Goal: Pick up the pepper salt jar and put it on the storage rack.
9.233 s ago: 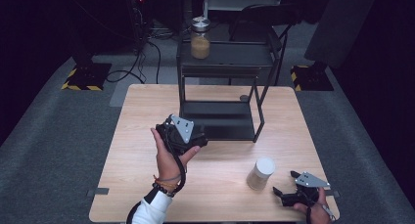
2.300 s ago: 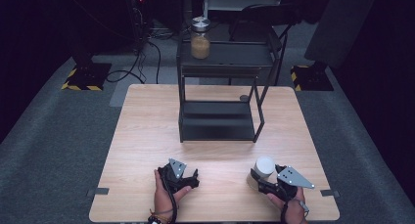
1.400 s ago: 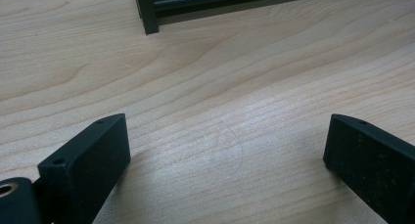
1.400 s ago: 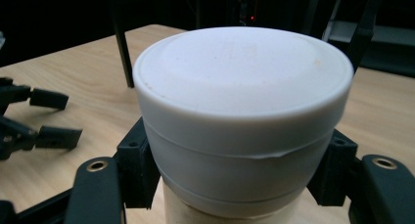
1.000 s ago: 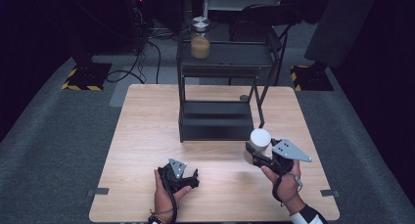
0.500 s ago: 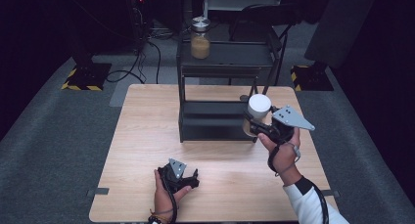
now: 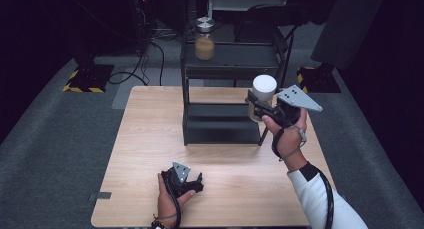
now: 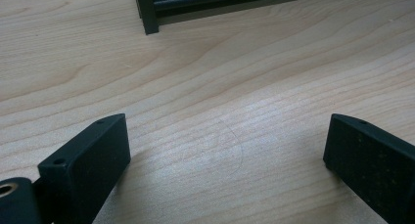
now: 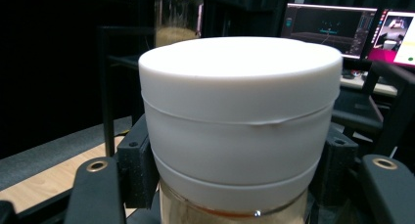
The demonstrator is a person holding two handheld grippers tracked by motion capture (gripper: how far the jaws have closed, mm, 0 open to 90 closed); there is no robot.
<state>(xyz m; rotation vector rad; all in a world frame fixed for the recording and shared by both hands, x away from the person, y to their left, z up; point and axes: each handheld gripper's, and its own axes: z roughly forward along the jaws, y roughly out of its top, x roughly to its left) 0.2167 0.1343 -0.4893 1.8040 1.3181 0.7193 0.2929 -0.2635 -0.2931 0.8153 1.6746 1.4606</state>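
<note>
High view: the right gripper (image 7: 256, 107) is raised above the far right part of the light wooden table (image 7: 150, 139), its jaws clamped on a clear glass jar with a white cylindrical lid (image 7: 262, 96) and pale contents. The jar stands upright, long axis vertical, just beside the right front post of the black metal two-tier shelf rack (image 7: 225, 109). From the jar the rack's top tier lies at about 11 o'clock and somewhat higher; that offset is, in my judgement, what any placing move turns on. A second clear jar with a metal lid and tan contents (image 7: 204, 39) already stands at the top tier's left end, well apart from the held one. The left gripper (image 7: 192, 181) rests near the table's front edge at about 7 o'clock from the rack, far from the jar; the right hand is plainly the nearer. Left gripper view: its two black jaws stand wide apart over bare wood with nothing between them, and a rack foot (image 8: 147, 18) lies ahead at 11 o'clock. Right gripper view: the white lid (image 9: 240, 116) sits upright between the jaws, gripped on both sides below the lid's rim, with the second jar (image 9: 177, 16) beyond at 11 o'clock.
</note>
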